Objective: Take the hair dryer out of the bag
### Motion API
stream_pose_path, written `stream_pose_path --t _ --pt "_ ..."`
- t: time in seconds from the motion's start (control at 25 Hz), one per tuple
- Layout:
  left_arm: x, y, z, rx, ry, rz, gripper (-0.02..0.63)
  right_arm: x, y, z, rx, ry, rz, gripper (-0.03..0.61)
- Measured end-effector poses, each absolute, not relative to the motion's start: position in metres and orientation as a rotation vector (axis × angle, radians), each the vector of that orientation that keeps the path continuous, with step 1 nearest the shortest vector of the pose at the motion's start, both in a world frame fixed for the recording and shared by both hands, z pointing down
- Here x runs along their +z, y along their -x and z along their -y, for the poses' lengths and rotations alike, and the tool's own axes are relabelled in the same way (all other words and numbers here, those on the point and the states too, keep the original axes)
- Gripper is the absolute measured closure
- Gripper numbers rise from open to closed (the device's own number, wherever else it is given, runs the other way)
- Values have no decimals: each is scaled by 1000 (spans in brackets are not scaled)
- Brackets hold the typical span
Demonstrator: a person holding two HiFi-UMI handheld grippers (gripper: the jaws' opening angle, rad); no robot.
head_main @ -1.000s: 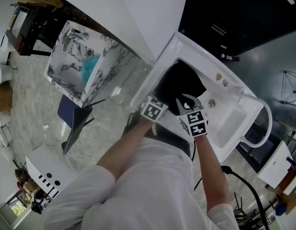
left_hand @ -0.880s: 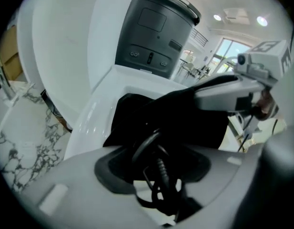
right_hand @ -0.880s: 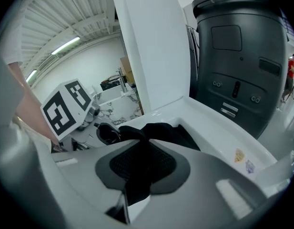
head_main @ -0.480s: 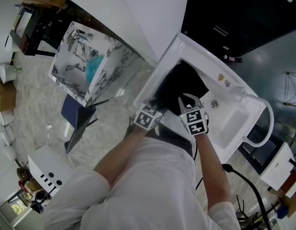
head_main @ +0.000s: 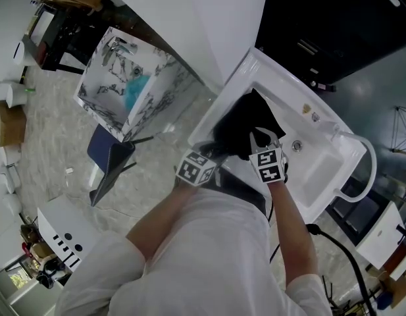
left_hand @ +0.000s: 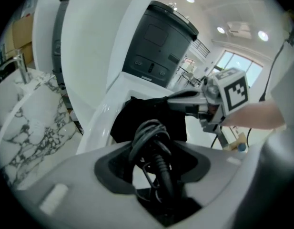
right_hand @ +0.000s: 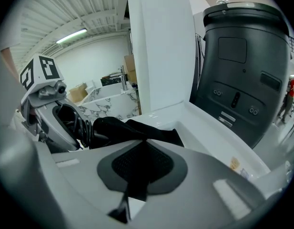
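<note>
The task is judged partly done: a coiled black cord (left_hand: pixel 149 132), taken to be the hair dryer's, is held between the widely spread jaws of the left gripper (left_hand: pixel 154 173), at seven o'clock of the black bag (head_main: pixel 247 118) lying in the white basin (head_main: pixel 321 170). The jaws of the right gripper (right_hand: pixel 136 178) are closing, nearly together, on a fold of the bag at its five o'clock edge. The hair dryer's body is seen in no view and is presumed hidden inside the bag, still to be drawn out.

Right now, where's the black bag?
Head view, middle: the black bag lies in the white basin, its near edge between the closing right tongs, beside the left tongs holding a cord.
</note>
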State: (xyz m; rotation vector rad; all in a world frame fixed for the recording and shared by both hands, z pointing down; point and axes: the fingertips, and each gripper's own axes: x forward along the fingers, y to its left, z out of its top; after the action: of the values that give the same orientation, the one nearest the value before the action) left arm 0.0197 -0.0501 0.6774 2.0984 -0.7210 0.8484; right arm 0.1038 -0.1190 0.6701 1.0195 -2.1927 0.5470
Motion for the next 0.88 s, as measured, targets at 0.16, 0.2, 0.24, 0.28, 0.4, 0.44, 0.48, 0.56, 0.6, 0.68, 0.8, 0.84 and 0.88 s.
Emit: stream_pose_path --t 0.16,0.2,0.24,0.28,0.4,0.44,0.48,0.56,0.6,0.68,0.8,0.84,0.88 --pt "673 -16 41 805 -2049 727 400 661 -91 110 653 -933 2284 465" --pt "673 -14 40 801 -2043 729 400 654 -84 106 705 -881 2329 407" --pt "672 -11 39 797 -2040 731 400 645 -79 102 754 -841 2373 372" --pt "672 -9 39 793 -2037 733 402 636 -76 99 797 -818 2412 367" --pt "665 -5 36 781 -2034 733 402 621 -89 100 921 -851 2463 367" --pt "662 -4 35 776 -2036 731 402 625 -98 103 953 -891 2443 368" --pt "659 -3 34 772 -2039 729 401 632 -107 106 976 -934 2409 381" --pt "652 -1 29 763 -2046 720 401 649 -121 109 1013 -990 2349 391" --pt "649 0 27 757 -2051 714 401 655 -124 109 1034 -1001 2334 391" --pt "641 2 24 749 -2062 705 402 663 -126 110 1053 -1023 2310 388" --pt "632 6 22 739 -2055 722 402 668 -127 112 1022 -1078 2268 383" --pt "630 8 22 734 -2043 737 402 667 -126 112 1014 -1085 2264 382" --pt "630 9 23 728 -2031 752 402 664 -124 112 1008 -1080 2268 383"
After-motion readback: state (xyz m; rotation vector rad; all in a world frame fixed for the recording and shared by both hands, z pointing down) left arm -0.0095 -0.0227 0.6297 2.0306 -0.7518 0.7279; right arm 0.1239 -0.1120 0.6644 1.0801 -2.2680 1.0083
